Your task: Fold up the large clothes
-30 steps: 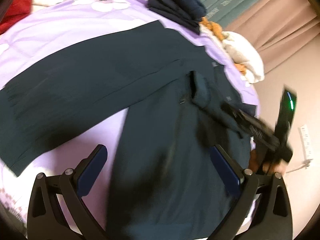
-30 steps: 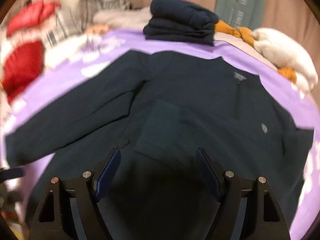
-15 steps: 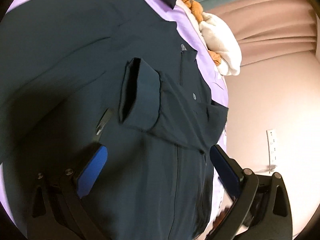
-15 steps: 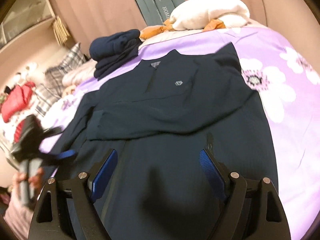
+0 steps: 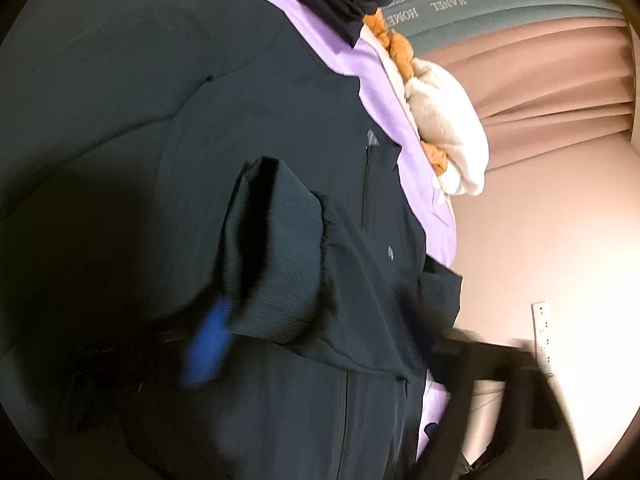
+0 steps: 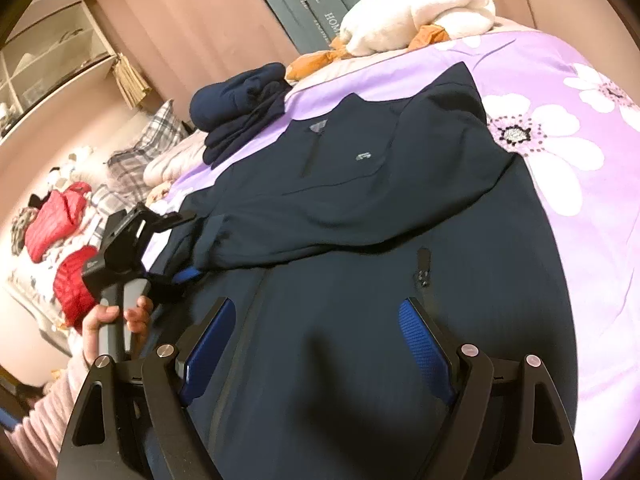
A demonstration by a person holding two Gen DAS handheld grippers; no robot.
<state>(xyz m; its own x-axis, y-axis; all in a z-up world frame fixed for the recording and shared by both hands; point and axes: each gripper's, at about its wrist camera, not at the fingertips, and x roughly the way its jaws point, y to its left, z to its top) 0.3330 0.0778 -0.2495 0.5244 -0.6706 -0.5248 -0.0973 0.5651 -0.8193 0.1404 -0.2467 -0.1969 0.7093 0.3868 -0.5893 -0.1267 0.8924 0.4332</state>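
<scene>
the dark navy zip jacket (image 6: pixel 360 280) lies flat, front up, on the purple floral bedspread (image 6: pixel 560 152), collar toward 12 o'clock in the right wrist view. one sleeve is already laid across the chest, its ribbed cuff (image 5: pixel 276 256) ending at the 9 o'clock side of the body.

the left gripper (image 6: pixel 176 248) sits at that cuff and its jaws are closing, with the cuff's lower edge between them. whether the pads have pinched the cloth yet i cannot tell. the right gripper (image 6: pixel 316 344) hangs over the lower front panel with its jaws wide apart and nothing between them.

judging from this, the step in hand is taking the cuff to tidy the sleeve. it would go best if the left claw bites both layers of the ribbing, not just the top one, then draws the sleeve level and taut so it stays inside the body outline. the right claw could press the panel at 6 o'clock to stop it dragging.

in the left wrist view the claw is smeared by motion; only one blue pad (image 5: pixel 208 344) shows, and the other finger is a dark blur at 4 o'clock. the jacket's hem and its other sleeve are cut off or lost in shadow.
</scene>
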